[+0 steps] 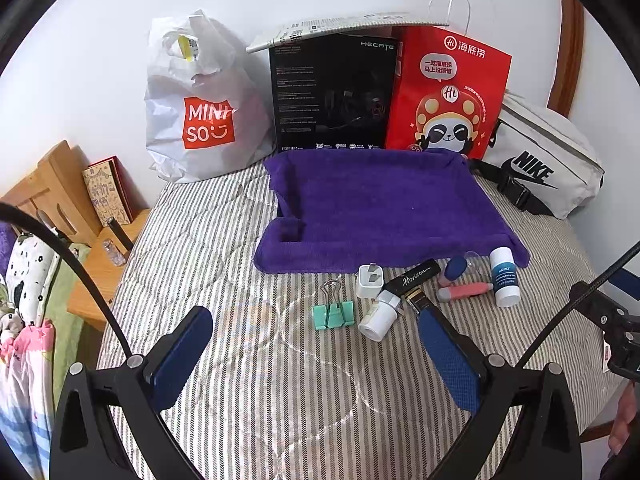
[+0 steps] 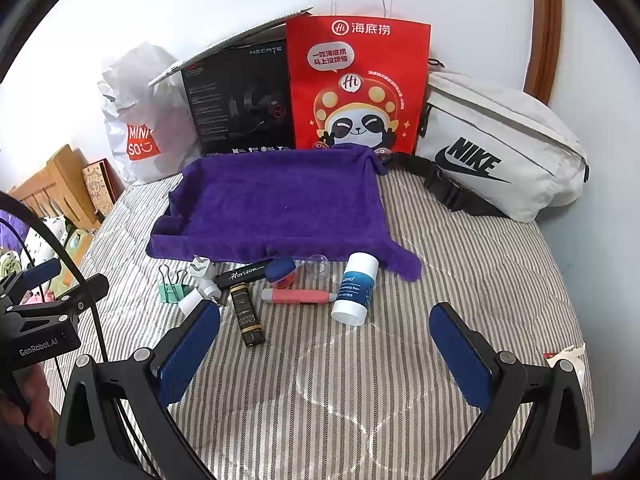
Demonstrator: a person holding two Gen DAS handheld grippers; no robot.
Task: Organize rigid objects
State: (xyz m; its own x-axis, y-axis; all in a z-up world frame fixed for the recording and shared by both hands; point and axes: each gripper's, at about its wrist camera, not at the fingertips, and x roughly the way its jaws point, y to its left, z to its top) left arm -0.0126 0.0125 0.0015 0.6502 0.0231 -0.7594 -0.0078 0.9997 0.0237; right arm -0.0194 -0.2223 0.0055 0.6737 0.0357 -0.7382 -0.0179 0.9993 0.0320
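Observation:
A purple towel tray (image 1: 380, 208) (image 2: 280, 204) lies on the striped bed with nothing in it. In front of it sit small items: a green binder clip (image 1: 334, 312) (image 2: 172, 290), a white charger plug (image 1: 370, 280) (image 2: 200, 266), a white tube (image 1: 380, 318), a black Horizon box (image 1: 412, 278) (image 2: 244, 274), a black-gold box (image 2: 248, 316), a pink stick (image 1: 466, 291) (image 2: 298, 296), a blue-lidded jar (image 2: 282, 272), a clear cap (image 2: 316, 266) and a white-blue balm bottle (image 1: 505, 278) (image 2: 354, 288). My left gripper (image 1: 316, 332) and right gripper (image 2: 326, 324) hover open, holding nothing.
Against the wall stand a white Miniso bag (image 1: 200, 100), a black Hecate box (image 1: 332, 88), a red panda bag (image 1: 448, 92) (image 2: 358, 84) and a grey Nike pouch (image 1: 548, 160) (image 2: 500, 148). A wooden shelf (image 1: 60, 196) stands left of the bed. Bare striped quilt (image 2: 360, 380) lies under the grippers.

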